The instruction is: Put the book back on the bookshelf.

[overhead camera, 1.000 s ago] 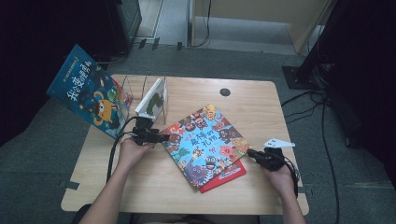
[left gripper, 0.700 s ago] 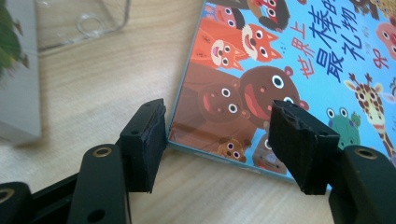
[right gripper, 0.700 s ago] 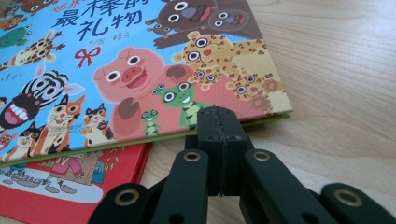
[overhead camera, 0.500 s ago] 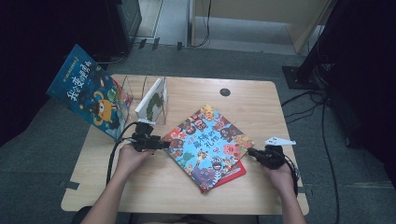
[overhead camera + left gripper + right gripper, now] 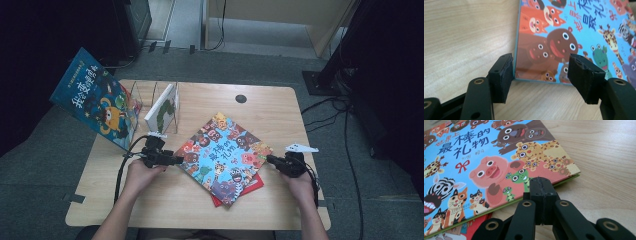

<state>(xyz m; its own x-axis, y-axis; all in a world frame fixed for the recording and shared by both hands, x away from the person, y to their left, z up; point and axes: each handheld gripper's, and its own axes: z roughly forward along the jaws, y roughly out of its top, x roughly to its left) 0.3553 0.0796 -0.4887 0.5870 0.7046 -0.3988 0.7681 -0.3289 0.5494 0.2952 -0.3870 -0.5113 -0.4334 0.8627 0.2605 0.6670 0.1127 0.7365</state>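
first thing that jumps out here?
The bright animal picture book lies angled at the table's middle, on top of a red book that peeks out below it. The left gripper sits at the book's left corner with fingers apart, the corner between them; the right gripper, shut, points at its right edge. A blue book leans off the table's far left, beside a wire rack.

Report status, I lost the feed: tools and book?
Left tool open at the animal picture book's corner. Right tool shut at its opposite edge. Book flat atop a red book.
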